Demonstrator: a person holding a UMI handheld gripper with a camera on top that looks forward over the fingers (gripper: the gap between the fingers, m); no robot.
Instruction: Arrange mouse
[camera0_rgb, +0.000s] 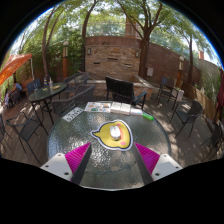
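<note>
A yellow mouse pad with a cartoon face lies on the round glass table, just ahead of my fingers. A small white mouse rests on it. My gripper is open and empty, its magenta pads spread wide over the table's near part, short of the mouse pad.
A printed paper or book and a card lie on the far side of the table, with a small green thing at the right rim. Dark metal chairs ring the table. Trees and a brick wall stand beyond.
</note>
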